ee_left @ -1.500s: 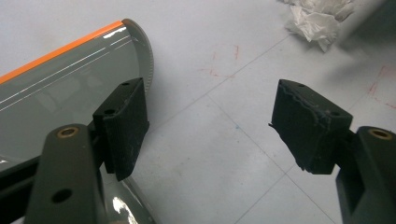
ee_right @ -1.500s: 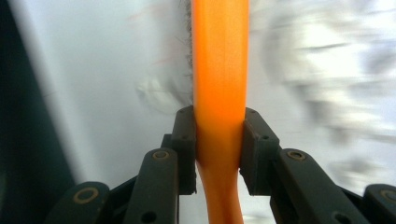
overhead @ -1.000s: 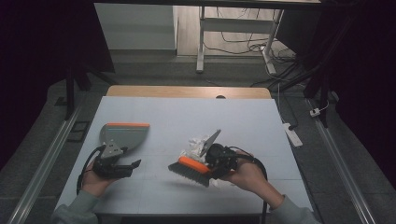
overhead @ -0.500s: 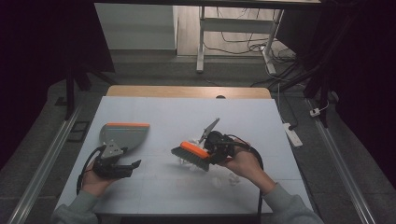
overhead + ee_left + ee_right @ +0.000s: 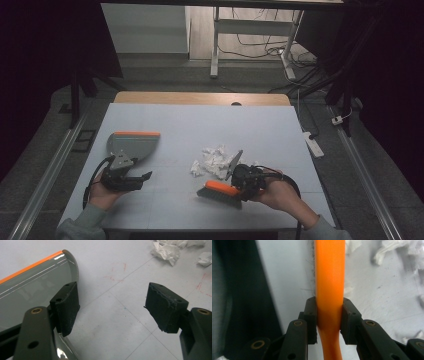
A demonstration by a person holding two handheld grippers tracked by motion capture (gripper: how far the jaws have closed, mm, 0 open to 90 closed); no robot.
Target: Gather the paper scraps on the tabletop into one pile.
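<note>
Sweeping step: right claw clamped on the orange-backed grey-bristled hand brush, at 6 o'clock of the crumpled white paper scraps. Left claw stands apart, beside the grey orange-lipped plastic dustpan at 9 o'clock on the pale worktop. Next: stroke scraps toward the dustpan.

Two forearms in grey sleeves reach in over the near edge of the counter. The left hand holds a black two-jaw left hand-held gripper low near the near-left corner, its jaws standing wide apart with nothing between them. The right hand, near the near-right corner, holds the right hand-held gripper, whose jaws are clamped on a slim orange plastic brush handle.
</note>
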